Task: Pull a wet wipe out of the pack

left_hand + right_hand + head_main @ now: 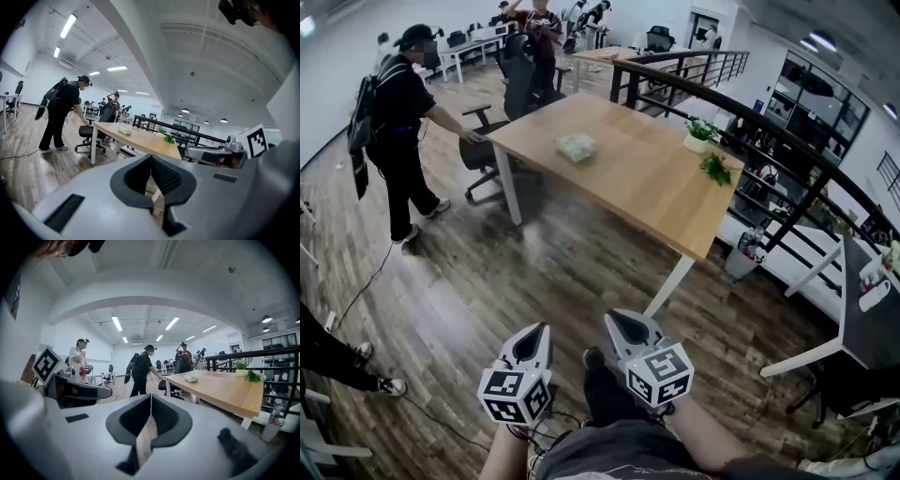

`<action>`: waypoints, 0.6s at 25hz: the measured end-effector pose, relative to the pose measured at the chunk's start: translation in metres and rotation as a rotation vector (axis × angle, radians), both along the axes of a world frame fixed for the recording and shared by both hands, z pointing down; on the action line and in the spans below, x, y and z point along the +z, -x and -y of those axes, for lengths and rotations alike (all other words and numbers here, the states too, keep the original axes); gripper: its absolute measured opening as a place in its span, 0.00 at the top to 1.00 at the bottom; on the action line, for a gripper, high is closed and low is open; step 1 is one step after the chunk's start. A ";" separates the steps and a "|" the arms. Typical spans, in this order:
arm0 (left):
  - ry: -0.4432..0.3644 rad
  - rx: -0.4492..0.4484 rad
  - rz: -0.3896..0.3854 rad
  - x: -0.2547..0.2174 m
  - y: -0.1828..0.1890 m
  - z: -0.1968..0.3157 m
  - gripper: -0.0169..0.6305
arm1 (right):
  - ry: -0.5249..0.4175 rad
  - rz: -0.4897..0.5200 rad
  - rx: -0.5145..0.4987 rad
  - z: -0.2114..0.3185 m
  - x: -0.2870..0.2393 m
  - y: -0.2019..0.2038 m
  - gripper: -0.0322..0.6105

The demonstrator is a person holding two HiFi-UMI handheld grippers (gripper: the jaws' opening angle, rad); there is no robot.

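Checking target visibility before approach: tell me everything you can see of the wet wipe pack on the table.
The wet wipe pack is a small, flat, soft-looking packet, pale green and white, lying on the wooden table toward its far end, clear of the edges. Only the tabletop touches it. From this distance its print, any lid and whether a wipe sticks out cannot be told.

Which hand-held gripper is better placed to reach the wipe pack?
Right, marginally: the right hand-held gripper sits nearer the wipe pack than the left hand-held gripper. Both are shut, far away.
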State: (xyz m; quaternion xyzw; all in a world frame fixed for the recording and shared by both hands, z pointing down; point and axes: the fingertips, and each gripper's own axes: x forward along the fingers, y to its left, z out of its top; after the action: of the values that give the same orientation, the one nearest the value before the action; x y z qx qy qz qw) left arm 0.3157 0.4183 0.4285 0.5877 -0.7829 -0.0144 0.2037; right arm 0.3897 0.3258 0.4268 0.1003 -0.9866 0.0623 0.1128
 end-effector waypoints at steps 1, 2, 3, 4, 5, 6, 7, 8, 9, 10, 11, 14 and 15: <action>0.001 -0.001 -0.004 0.000 0.004 0.004 0.95 | 0.004 -0.004 0.001 0.005 0.002 0.004 0.91; 0.003 -0.003 -0.008 0.001 0.009 0.008 0.95 | 0.008 -0.008 0.002 0.010 0.003 0.009 0.91; 0.005 -0.005 -0.011 0.001 0.014 0.012 0.95 | 0.012 -0.011 0.005 0.015 0.005 0.014 0.91; 0.006 -0.007 -0.013 0.001 0.021 0.017 0.95 | 0.016 -0.013 0.008 0.021 0.006 0.019 0.91; 0.007 -0.008 -0.014 0.000 0.028 0.023 0.95 | 0.020 -0.013 0.012 0.028 0.006 0.025 0.91; 0.008 -0.009 -0.013 0.001 0.035 0.029 0.95 | 0.024 -0.013 0.016 0.035 0.008 0.031 0.91; 0.010 -0.009 -0.012 0.001 0.042 0.036 0.95 | 0.030 -0.013 0.019 0.042 0.009 0.038 0.91; 0.011 -0.008 -0.011 0.001 0.048 0.042 0.95 | 0.036 -0.013 0.021 0.050 0.011 0.044 0.91; 0.013 -0.007 -0.010 0.001 0.055 0.050 0.95 | 0.043 -0.013 0.024 0.058 0.012 0.051 0.91; 0.014 -0.006 -0.008 0.001 0.061 0.057 0.95 | 0.049 -0.013 0.027 0.066 0.013 0.058 0.91; 0.016 -0.007 -0.007 0.001 0.068 0.064 0.95 | 0.055 -0.014 0.030 0.075 0.012 0.066 0.91; 0.015 -0.016 -0.017 -0.002 0.090 0.082 0.95 | 0.058 -0.012 0.028 0.098 0.009 0.091 0.91; 0.011 -0.016 -0.022 -0.003 0.097 0.088 0.95 | 0.055 -0.006 0.026 0.106 0.007 0.100 0.91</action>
State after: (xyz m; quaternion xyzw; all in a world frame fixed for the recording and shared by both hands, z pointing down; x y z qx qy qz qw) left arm 0.2188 0.3298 0.4251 0.5801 -0.7854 -0.0184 0.2154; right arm 0.2898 0.2203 0.4333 0.1099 -0.9828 0.0905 0.1178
